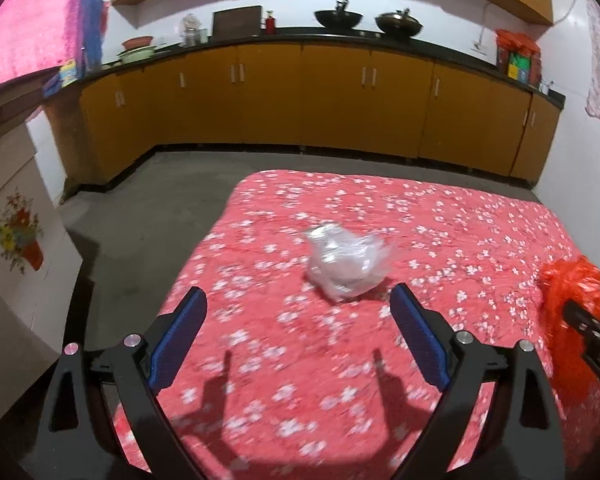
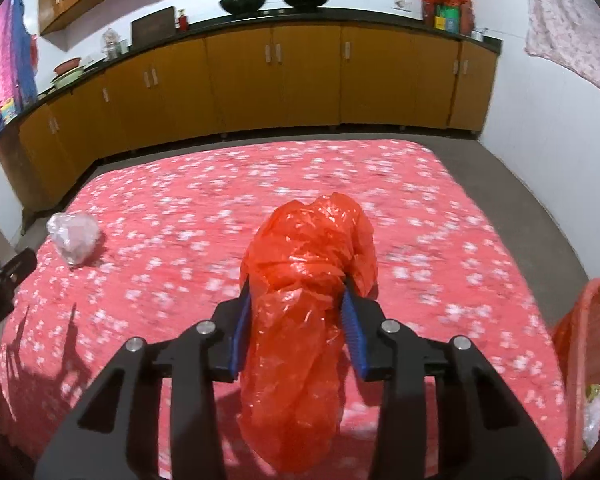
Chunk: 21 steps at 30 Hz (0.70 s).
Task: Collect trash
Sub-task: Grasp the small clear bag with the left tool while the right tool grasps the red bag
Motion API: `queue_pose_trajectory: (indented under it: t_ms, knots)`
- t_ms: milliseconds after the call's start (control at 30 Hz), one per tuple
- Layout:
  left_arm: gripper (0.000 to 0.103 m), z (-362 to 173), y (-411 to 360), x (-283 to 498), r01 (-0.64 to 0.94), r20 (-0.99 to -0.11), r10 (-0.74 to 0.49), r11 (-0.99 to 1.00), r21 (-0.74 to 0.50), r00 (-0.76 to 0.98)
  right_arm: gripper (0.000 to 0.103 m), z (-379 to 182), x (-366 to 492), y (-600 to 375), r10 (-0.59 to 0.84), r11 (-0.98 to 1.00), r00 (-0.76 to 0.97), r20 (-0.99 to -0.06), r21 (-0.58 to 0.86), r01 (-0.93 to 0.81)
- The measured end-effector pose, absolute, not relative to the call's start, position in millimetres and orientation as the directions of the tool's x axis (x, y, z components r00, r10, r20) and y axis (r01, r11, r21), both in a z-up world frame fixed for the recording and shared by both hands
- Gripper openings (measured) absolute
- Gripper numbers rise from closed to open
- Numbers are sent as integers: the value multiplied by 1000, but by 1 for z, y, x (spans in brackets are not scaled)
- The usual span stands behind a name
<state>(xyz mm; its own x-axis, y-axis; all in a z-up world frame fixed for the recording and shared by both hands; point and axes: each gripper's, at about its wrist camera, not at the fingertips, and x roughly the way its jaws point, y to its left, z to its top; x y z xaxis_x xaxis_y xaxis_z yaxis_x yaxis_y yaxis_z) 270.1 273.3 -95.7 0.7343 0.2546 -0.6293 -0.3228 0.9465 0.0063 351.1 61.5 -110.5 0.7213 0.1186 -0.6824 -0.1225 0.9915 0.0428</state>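
Observation:
A crumpled clear plastic bag [image 1: 346, 266] lies on the red flowered cloth [image 1: 300, 360]. My left gripper [image 1: 298, 292] stands open just short of it, with nothing between its blue pads [image 1: 180, 336]. In the right wrist view the same clear bag [image 2: 74, 240] sits at the far left of the cloth. My right gripper [image 2: 296, 320] is shut on a crumpled red plastic bag [image 2: 308, 264], whose bulk bulges out past the fingertips and hangs down between the fingers. From the left wrist view that red bag [image 1: 572, 284] shows at the right edge.
A red plastic basket [image 2: 580, 340] stands at the right edge of the cloth with some trash inside. Grey floor [image 1: 148, 208] surrounds the covered surface. Yellow cabinets [image 1: 300, 96] with a dark counter run along the back wall. A white flower-printed box [image 1: 16, 272] stands at the left.

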Motion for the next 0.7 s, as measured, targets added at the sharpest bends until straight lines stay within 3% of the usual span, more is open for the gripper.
queue_pose_trajectory:
  t_ms: [367, 700]
  knots:
    - [97, -114, 275, 338, -337, -723, 237, 941, 5, 649, 40, -114, 342, 21, 138, 990, 707, -694, 77, -118]
    - [50, -125, 284, 350, -342, -777, 190, 939, -35, 600, 40, -115, 340, 18, 163, 986, 701, -695, 100, -130]
